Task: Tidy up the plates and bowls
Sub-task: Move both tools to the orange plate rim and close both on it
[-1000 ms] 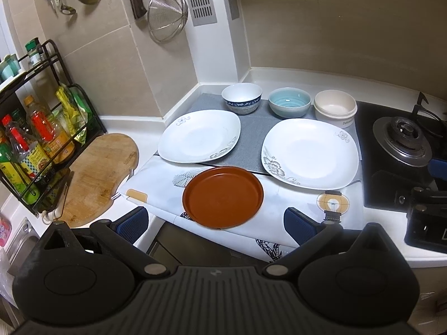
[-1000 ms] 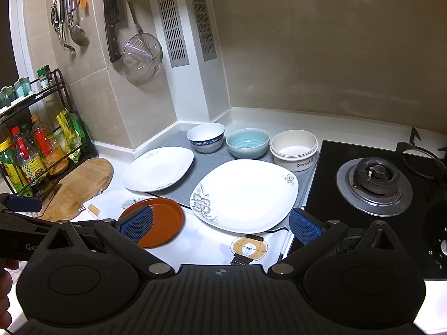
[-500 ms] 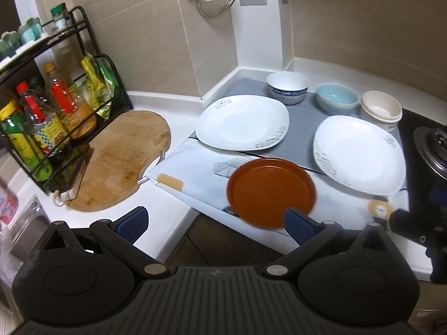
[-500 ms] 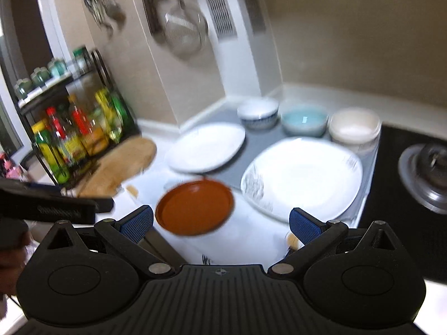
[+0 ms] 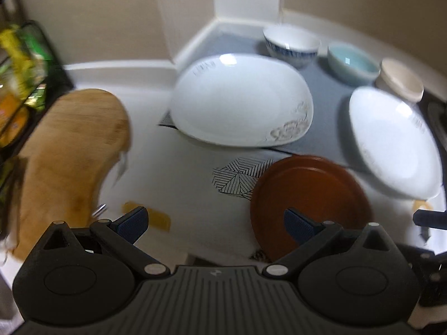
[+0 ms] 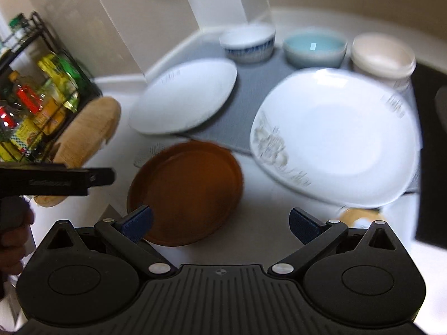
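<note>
A brown round plate [image 5: 310,198] [image 6: 185,192] lies at the counter's front edge on a patterned cloth. Two white square plates lie behind it, the left one [image 5: 240,100] [image 6: 184,97] and the right one [image 5: 394,142] [image 6: 335,136]. At the back stand a blue-patterned bowl [image 5: 292,44] [image 6: 248,43], a light blue bowl [image 5: 352,64] [image 6: 314,48] and a cream bowl [image 5: 399,83] [image 6: 381,55]. My left gripper [image 5: 215,224] is open and empty, low over the cloth left of the brown plate. My right gripper [image 6: 220,224] is open and empty, just in front of the brown plate.
A wooden cutting board [image 5: 72,156] [image 6: 86,131] lies at the left beside a black rack of bottles [image 6: 30,97]. A grey mat [image 5: 321,117] lies under the white plates. The black stove [image 6: 430,128] is at the right. The left gripper's body [image 6: 56,180] shows in the right wrist view.
Both grippers have moved down and forward toward the counter, so the plates look larger. The left one has swung left toward the cutting board. Both stay open.
</note>
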{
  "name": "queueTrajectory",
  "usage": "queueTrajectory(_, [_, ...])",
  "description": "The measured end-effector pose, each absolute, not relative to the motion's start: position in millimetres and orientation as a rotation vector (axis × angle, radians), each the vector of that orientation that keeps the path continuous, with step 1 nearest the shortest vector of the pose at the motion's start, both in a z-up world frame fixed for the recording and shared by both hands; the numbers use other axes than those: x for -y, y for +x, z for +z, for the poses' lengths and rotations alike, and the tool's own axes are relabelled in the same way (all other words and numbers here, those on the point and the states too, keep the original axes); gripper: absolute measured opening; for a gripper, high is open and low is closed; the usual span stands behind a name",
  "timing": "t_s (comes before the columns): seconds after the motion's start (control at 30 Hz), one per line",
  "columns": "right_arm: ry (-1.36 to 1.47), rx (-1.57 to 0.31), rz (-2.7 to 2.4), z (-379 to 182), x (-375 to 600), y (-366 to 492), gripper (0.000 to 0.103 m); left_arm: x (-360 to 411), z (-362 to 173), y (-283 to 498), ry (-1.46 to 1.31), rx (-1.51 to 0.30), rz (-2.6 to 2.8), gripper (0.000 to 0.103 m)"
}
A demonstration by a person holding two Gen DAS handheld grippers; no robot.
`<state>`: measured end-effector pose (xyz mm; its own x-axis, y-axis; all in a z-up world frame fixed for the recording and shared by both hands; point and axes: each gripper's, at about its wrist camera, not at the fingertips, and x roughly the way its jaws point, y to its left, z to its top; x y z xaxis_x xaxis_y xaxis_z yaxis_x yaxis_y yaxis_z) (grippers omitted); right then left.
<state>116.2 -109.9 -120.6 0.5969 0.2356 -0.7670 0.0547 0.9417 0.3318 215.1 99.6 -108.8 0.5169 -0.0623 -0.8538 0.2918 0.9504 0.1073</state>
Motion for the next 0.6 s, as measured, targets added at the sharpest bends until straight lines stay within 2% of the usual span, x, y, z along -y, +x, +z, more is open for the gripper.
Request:
queueTrajectory(0.27, [0.369, -1.003, 0.021, -143, 94, 140, 0.103, -90, -144, 250, 0.306, -1.077, -0.344, 0.103])
queueTrajectory(0.6, [0.362, -1.044, -0.072, -157, 89, 151, 0.103, -83, -159, 271, 0.323, -1.118, -0.418, 0.103])
